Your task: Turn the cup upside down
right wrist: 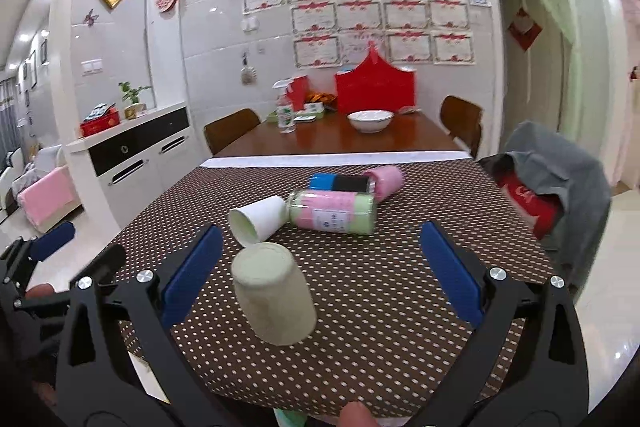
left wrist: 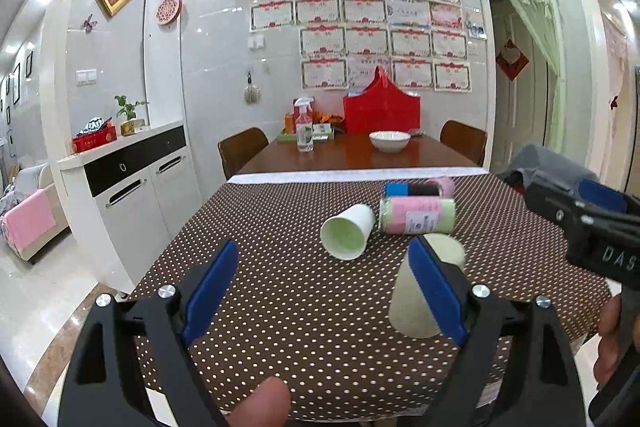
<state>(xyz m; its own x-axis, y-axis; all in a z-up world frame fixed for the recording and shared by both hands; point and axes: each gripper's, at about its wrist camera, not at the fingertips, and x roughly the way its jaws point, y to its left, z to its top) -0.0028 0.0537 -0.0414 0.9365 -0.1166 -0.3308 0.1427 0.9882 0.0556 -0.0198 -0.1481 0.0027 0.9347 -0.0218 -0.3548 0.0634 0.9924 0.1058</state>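
While my left gripper point(left wrist: 324, 291) gapes wide over bare dotted tablecloth point(left wrist: 280, 291), the pale cup point(right wrist: 272, 301) stands upside down near the front edge, inside my right gripper point(right wrist: 322, 277), also wide, touching nothing.

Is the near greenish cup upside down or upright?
Upside down: the greenish cup stands on its wide rim, closed base facing up.

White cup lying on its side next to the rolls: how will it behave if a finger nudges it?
The white paper cup lies on its side and is tapered, so it would probably roll in an arc. It looks thin and empty, likely light and easy to crush. Its base sits against the green and pink roll, which may block rolling that way.
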